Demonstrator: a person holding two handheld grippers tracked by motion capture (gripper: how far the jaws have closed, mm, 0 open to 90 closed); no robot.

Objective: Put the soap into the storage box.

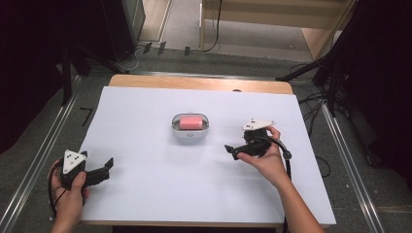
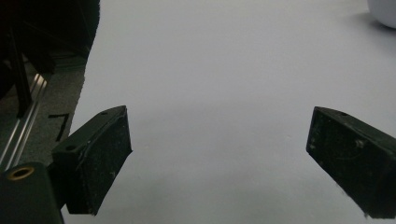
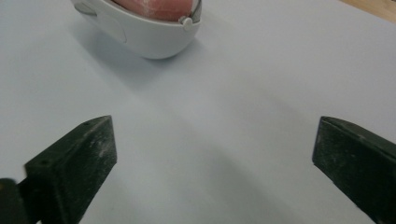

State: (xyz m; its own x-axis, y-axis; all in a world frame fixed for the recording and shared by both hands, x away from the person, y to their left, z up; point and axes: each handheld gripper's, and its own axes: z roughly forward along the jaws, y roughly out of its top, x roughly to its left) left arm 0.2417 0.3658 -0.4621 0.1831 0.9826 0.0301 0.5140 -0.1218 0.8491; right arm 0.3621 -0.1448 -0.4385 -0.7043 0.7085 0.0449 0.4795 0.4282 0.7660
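I've got the table [image 1: 145, 204] in front of me, its white top spread nearly to every edge, a strip of bare wood showing along the far edge. Middle of the table, a touch toward the far side, sits the soap dish [image 1: 190, 127], a white oval tub with the pink bar of soap [image 1: 190, 123] lying inside it. That's what I'm going for, I'd say, since my right claw looks straight at it.

Right gripper [image 1: 232, 150] is up off the surface toward the right edge, tipped over and aimed left at the dish, near it but clearly apart. In the right gripper view its jaws stand wide apart with nothing between them, and the dish's rounded wall sits just ahead, a small pin or hinge stud at the rim. Held open like that, it reads as lined up for a reach.

Left gripper [image 1: 108, 166] waits near the near-left corner, well apart from the dish, jaws also spread wide over bare white, probably parked out of the way.

No lettering on dish or soap that I can read. On the floor off the left edge there's a black mark [image 2: 60, 126] like a 7.
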